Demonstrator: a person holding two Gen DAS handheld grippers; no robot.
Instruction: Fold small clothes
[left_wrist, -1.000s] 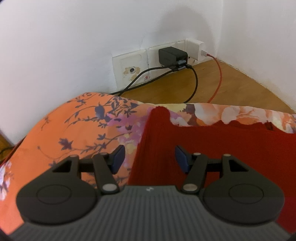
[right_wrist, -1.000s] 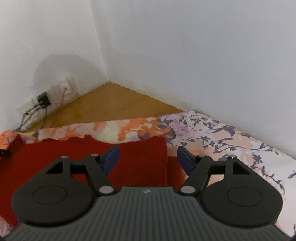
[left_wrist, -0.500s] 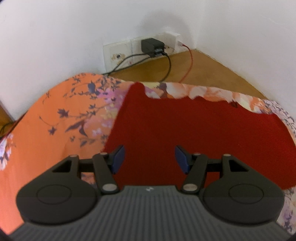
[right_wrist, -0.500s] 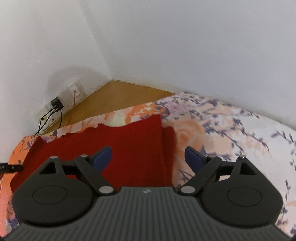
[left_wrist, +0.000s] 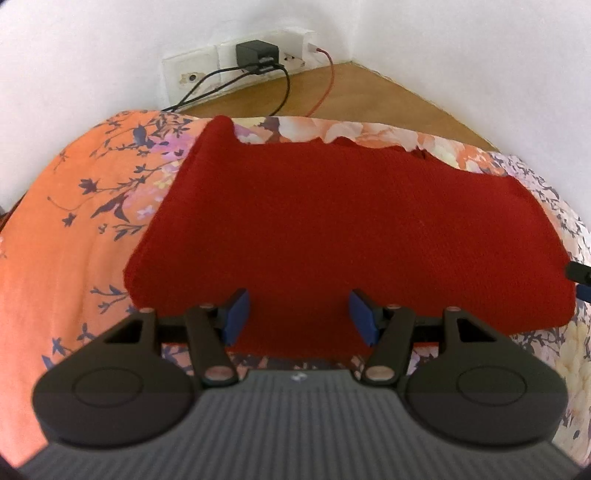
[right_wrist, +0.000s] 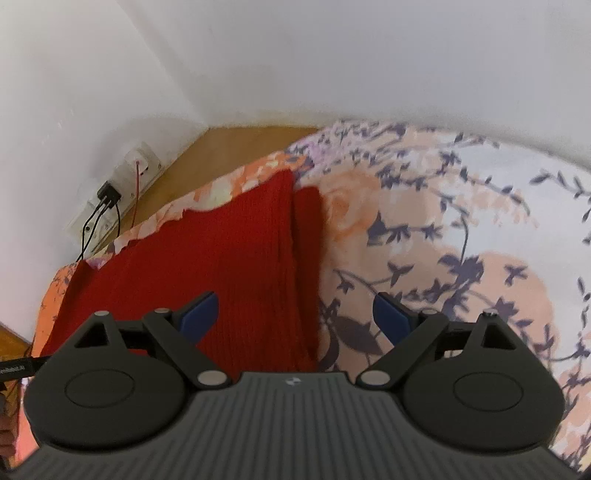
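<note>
Between the blue pads of our left claw (left_wrist: 297, 315) we saw only the near part of the red knitted garment (left_wrist: 343, 236) lying below; the jaws stood apart and gripped nothing. Our right claw (right_wrist: 295, 314) hung over the garment's right edge (right_wrist: 236, 266), its jaws had just been opening wider, and nothing was caught between them, so both claws were released. The garment lay spread flat on a floral sheet (left_wrist: 70, 221), orange on the left and paler with dark sprigs on the right (right_wrist: 461, 229). Its far edge ran close to the sheet's far border. At the right edge, a narrow strip of the same red knit (right_wrist: 308, 236) showed beside the main panel. Beyond the sheet lay a wooden floor (left_wrist: 369, 96) in the corner of white walls (right_wrist: 332, 55). A black charger (left_wrist: 256, 53) with dark cables and a red cable (left_wrist: 325, 85) sat in the wall sockets (left_wrist: 192, 72).
</note>
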